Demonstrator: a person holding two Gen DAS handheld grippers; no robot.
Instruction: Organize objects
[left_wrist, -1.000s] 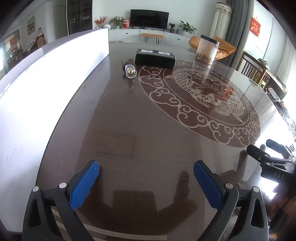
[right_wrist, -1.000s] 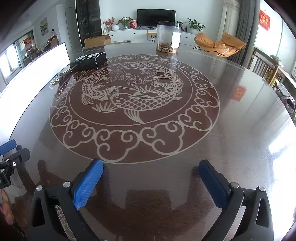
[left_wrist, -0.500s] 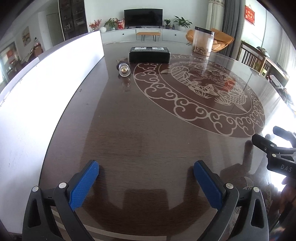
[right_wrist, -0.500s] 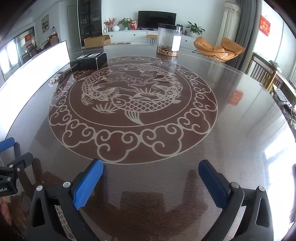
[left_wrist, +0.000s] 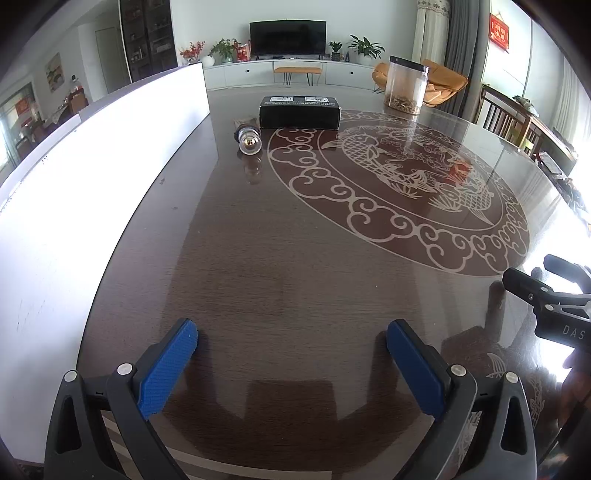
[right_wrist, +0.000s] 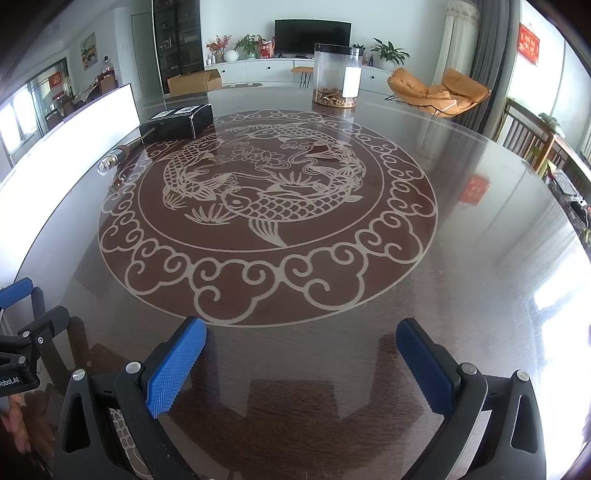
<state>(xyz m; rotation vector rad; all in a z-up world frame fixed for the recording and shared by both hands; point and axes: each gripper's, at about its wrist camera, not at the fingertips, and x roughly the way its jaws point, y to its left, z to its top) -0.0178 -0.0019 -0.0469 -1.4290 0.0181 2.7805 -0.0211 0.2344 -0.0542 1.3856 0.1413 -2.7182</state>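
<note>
A black box (left_wrist: 299, 112) (right_wrist: 177, 123) lies at the far side of the round table. A small clear bottle (left_wrist: 249, 140) (right_wrist: 109, 162) lies on its side just in front of and left of the box. Further back stands a tall clear jar (left_wrist: 406, 85) (right_wrist: 337, 75) with brown bits at its bottom. My left gripper (left_wrist: 291, 334) is open over the near table edge, with nothing between its blue pads. My right gripper (right_wrist: 301, 332) is open too, empty, near the carved fish medallion's front rim. Both grippers are far from all three objects.
The dark glossy table (left_wrist: 280, 240) carries a large carved fish medallion (right_wrist: 266, 206). A white panel (left_wrist: 74, 177) runs along the table's left side. Chairs (right_wrist: 439, 92) and a TV cabinet stand beyond the table. The right gripper's tool shows at the left view's right edge.
The left view has swung slightly so the box and bottle sit more central. The right view has barely shifted. Both grippers stay open.
</note>
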